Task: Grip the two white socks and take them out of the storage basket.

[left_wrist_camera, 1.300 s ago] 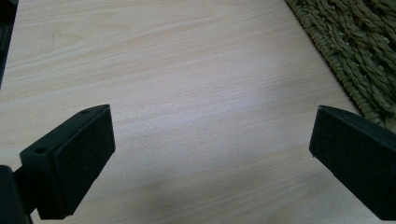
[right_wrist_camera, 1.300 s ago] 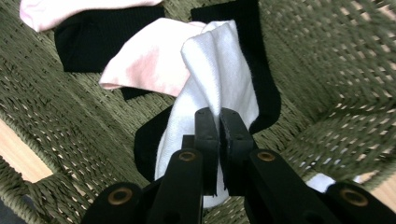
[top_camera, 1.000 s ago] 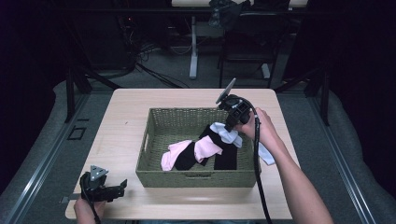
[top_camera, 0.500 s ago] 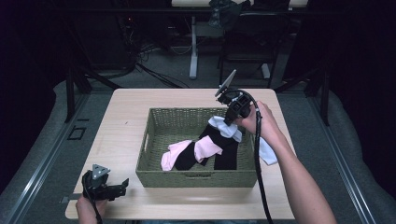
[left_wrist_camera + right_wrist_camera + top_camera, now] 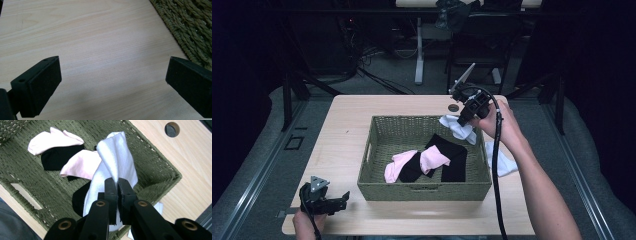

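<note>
A green woven basket [image 5: 377, 150] stands mid-table with pink socks [image 5: 432, 159] and black socks [image 5: 454, 155] inside. My right gripper [image 5: 462, 120] hangs above the basket's far right corner, shut on a white sock [image 5: 458, 128] that dangles from it. In the right gripper view the jaws [image 5: 117, 182] pinch the white sock [image 5: 117, 162] over the basket [image 5: 155, 172], above a pink sock [image 5: 55, 140] and a black sock [image 5: 57, 156]. Another white sock [image 5: 507, 165] lies on the table right of the basket. My left gripper [image 5: 343, 200] rests open at the table's front left, nothing between its pads [image 5: 42, 85].
The light wooden table [image 5: 342, 125] has a round cable hole [image 5: 454, 107] near its far edge, also seen in the right gripper view as a hole [image 5: 172, 128]. The basket's side [image 5: 190, 27] lies just right of the left gripper. Dark chairs and table legs stand beyond.
My right gripper has risen with the white sock, lifting it clear above the basket's right rim. The left gripper has stayed put.
</note>
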`<action>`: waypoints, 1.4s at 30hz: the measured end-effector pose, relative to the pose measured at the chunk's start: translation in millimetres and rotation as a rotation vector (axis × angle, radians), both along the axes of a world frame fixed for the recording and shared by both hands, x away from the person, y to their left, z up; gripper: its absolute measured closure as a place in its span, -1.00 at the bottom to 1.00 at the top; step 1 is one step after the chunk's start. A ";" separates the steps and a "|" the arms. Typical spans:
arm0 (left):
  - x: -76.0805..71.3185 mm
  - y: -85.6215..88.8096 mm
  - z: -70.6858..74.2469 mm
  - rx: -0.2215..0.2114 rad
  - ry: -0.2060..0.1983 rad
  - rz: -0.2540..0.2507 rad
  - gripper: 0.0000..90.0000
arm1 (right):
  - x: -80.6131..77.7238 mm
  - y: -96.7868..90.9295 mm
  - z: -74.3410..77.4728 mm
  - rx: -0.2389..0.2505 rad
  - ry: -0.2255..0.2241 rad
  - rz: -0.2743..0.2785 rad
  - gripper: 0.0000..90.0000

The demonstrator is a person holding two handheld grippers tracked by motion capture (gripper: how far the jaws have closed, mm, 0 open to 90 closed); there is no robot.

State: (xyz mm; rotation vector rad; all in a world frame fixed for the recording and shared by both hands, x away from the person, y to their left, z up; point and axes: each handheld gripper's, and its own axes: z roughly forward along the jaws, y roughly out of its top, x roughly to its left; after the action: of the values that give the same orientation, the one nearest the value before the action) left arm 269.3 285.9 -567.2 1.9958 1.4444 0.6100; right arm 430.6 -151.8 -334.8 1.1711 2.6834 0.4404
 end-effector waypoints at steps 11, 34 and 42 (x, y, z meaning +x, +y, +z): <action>0.0 -0.7 -0.1 -0.001 -0.001 0.002 -1.00 | -1.2 -20.7 14.6 0.021 -0.023 -0.034 0.94; -0.4 -0.9 -0.1 0.001 -0.002 0.006 -1.00 | -8.7 -103.0 22.3 0.033 -0.042 -0.165 0.94; -0.3 -0.8 -0.2 0.002 -0.001 0.007 -1.00 | -7.4 -128.0 8.4 0.036 -0.022 -0.218 0.94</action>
State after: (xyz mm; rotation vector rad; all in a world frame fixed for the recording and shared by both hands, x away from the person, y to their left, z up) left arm 269.0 285.0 -567.5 1.9923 1.4514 0.6161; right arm 423.2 -279.8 -326.4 1.4399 2.5019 0.4639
